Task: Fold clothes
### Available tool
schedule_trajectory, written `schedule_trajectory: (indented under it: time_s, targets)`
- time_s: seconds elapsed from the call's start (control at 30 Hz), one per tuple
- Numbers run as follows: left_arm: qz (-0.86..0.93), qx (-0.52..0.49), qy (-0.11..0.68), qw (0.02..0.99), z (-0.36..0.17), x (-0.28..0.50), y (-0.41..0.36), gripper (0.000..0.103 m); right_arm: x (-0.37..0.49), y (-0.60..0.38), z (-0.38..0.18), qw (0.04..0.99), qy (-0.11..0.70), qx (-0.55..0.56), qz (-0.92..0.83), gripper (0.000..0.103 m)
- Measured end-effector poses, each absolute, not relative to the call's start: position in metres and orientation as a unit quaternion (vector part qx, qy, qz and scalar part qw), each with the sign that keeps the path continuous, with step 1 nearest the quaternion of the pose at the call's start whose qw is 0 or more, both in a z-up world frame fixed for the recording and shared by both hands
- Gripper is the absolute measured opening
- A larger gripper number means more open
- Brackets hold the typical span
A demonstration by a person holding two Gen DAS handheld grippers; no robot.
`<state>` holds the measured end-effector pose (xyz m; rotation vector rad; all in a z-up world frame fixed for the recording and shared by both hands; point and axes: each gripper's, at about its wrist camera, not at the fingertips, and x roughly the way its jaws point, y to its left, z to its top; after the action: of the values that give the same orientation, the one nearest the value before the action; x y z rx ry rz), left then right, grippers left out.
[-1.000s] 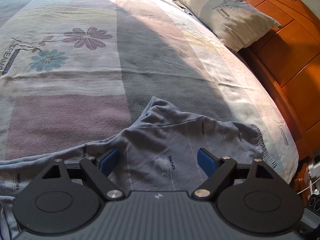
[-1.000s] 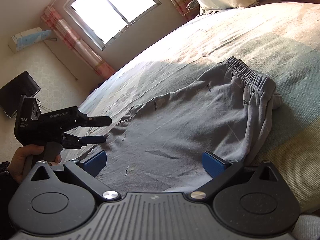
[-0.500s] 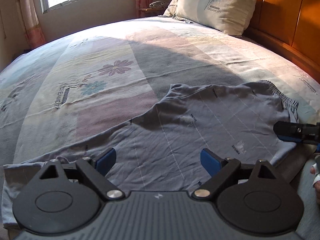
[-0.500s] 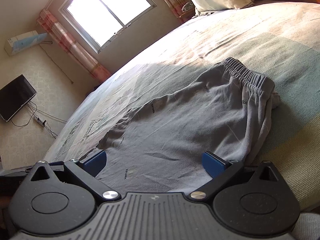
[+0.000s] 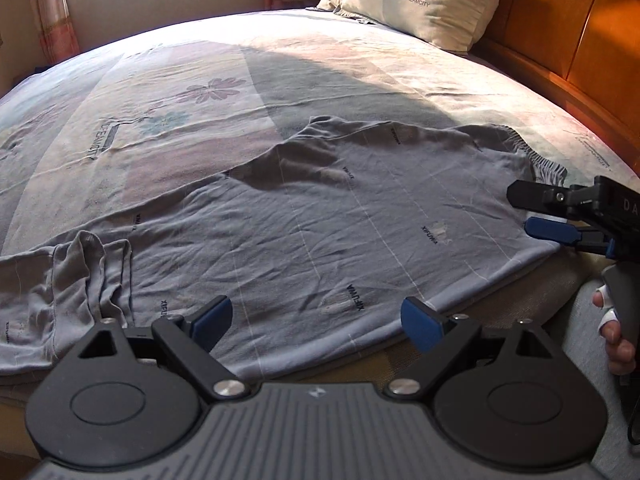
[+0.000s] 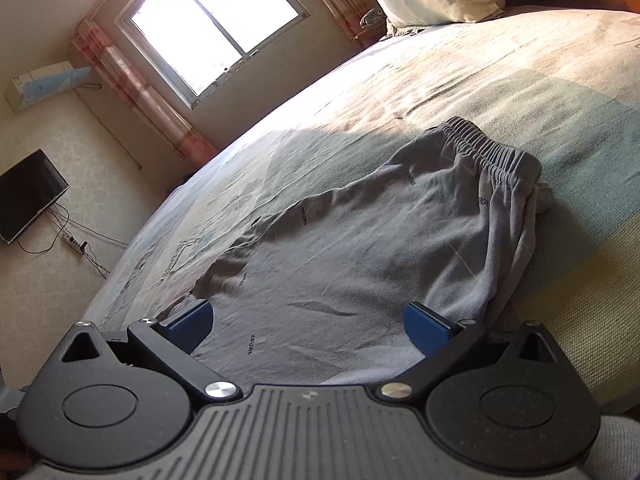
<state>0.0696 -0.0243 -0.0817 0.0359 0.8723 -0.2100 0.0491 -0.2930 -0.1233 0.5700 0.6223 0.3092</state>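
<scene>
Grey trousers [image 5: 320, 220] lie spread flat across the bed, waistband [image 5: 536, 156] to the right and a crumpled leg end [image 5: 80, 280] to the left. My left gripper [image 5: 316, 316] hovers open over the trousers' near edge, nothing between its blue pads. In the same view my right gripper [image 5: 528, 212] stands open at the waist corner, a hand [image 5: 612, 336] on its handle. In the right wrist view the trousers [image 6: 360, 260] run away to the left, the elastic waistband [image 6: 492, 152] at the far right. There the right gripper [image 6: 308, 320] is open just above the cloth.
A patterned sheet [image 5: 180, 92] covers the bed. A pillow [image 5: 424, 0] leans against the wooden headboard [image 5: 580, 40] at the far right. A window [image 6: 212, 24] with curtains and a wall television [image 6: 28, 196] lie beyond the bed. The mattress edge [image 5: 520, 292] runs just below the trousers.
The left gripper has drawn back and swung left along the near edge, so the whole trousers and the right gripper now show. It has left the right wrist view. The right gripper stayed put.
</scene>
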Motion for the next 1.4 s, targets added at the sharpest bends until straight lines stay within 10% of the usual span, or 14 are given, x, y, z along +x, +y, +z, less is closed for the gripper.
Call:
schedule_trajectory:
  time_s: [0.47,1.4]
  targets:
    - [-0.12,-0.009,0.409,0.904,-0.087,0.091,-0.015,0.091,0.031,-0.289,-0.106,0.922,0.305,0.183,0.155,0.103]
    - [-0.182,0.006,0.384,0.905,-0.062,0.078,-0.019,0.093,0.103,-0.391,-0.121,0.833,0.363,0.403,0.113,0.103]
